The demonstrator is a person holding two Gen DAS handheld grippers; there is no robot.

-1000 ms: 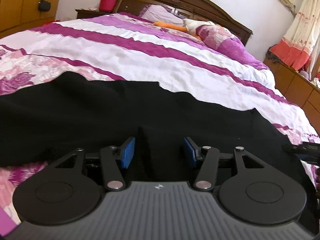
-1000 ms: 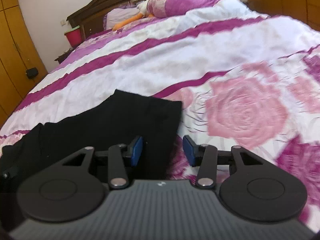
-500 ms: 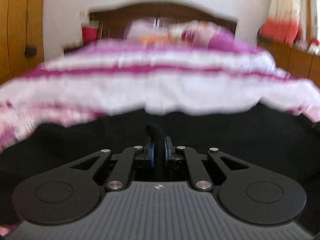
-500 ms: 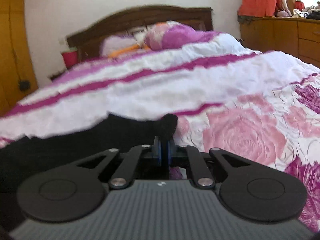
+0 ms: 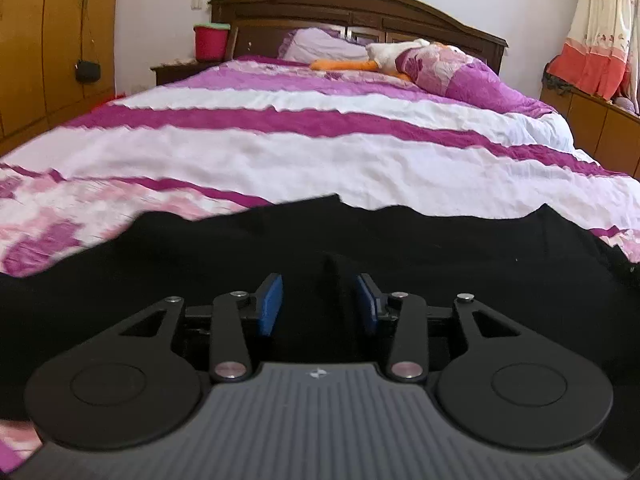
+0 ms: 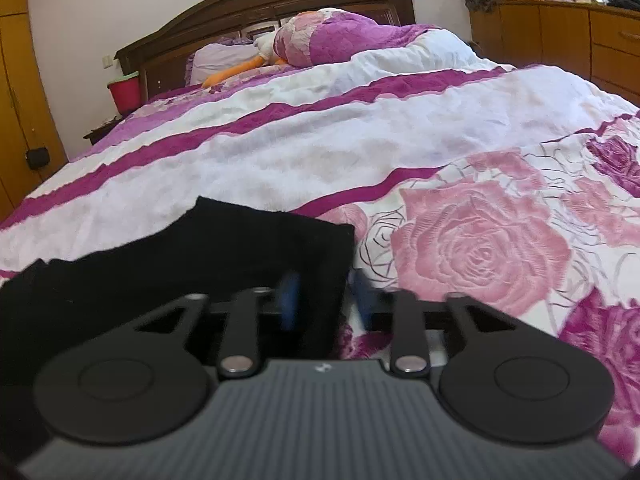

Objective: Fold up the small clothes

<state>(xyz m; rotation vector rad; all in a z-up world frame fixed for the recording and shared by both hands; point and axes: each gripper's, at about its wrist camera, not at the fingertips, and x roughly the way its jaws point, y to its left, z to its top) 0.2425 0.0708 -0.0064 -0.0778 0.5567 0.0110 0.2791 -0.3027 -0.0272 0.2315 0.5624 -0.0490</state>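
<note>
Garment lies flat on bed near its foot. Pillows at headboard behind; bucket on nightstand (left of headboard).

My left tool has a dark grey ribbed housing nearest me, with a small white emblem at its far edge. Two matte black round discs flank it, each with a faint inner ring. Black link arms run forward from silver pivot screws, smaller silver screws sitting farther along. The fingers carry bright blue pads. My right tool is built the same: grey ribbed body, black discs, triangular cut-outs in the outer arms, silver screws, blue pads blurred.
</note>
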